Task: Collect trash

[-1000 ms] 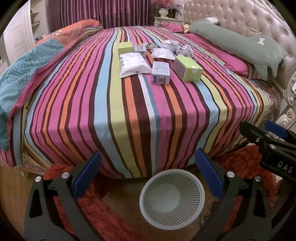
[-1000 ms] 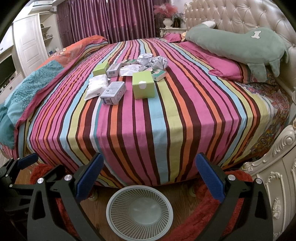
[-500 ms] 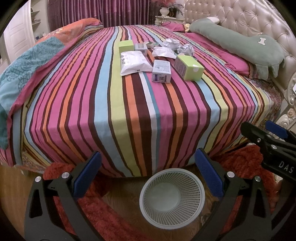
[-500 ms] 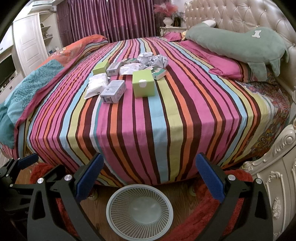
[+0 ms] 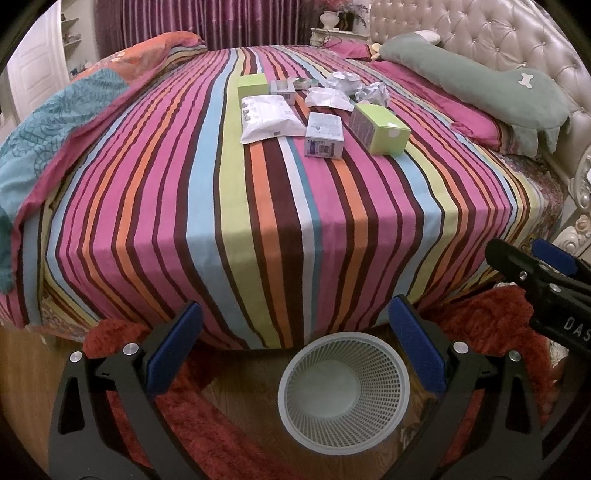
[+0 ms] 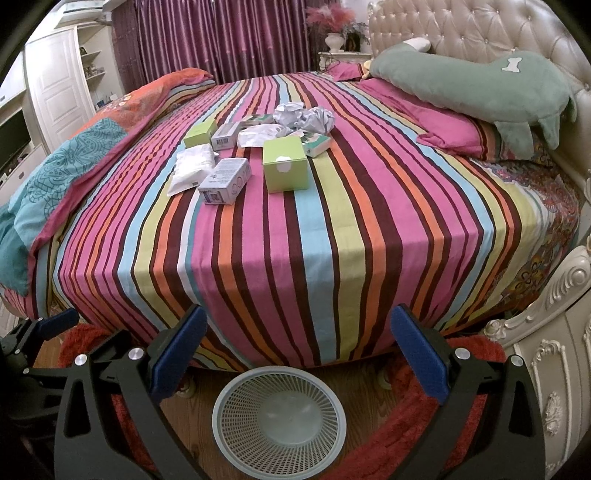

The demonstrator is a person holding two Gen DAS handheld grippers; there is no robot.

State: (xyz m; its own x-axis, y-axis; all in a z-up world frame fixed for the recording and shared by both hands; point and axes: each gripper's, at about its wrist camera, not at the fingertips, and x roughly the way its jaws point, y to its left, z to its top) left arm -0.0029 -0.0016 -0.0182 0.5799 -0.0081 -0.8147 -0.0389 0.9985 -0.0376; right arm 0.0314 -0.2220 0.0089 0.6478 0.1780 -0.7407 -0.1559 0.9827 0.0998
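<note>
A wide bed under a multicoloured striped cotton sheet [image 6: 332, 236] fills the room, backed by a cream button-tufted headboard [image 6: 480, 33]. A long green plush pillow [image 6: 461, 85] lies along the headboard side. Deep purple pleated curtains [image 6: 221, 37] hang behind (fully drawn). White panelled cupboard doors [image 6: 59, 88] stand at left. The floor is brown wood [image 5: 243, 384] with a shaggy red rug [image 5: 221, 435].

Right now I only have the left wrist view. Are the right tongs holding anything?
Observer: No. The right tongs are wide open and empty, and the basket on the floor shows between them.
Operator: Is any trash hidden behind the big green box?
Observer: Yes. A small green-and-white box lies just behind the right corner of the big green box.
</note>
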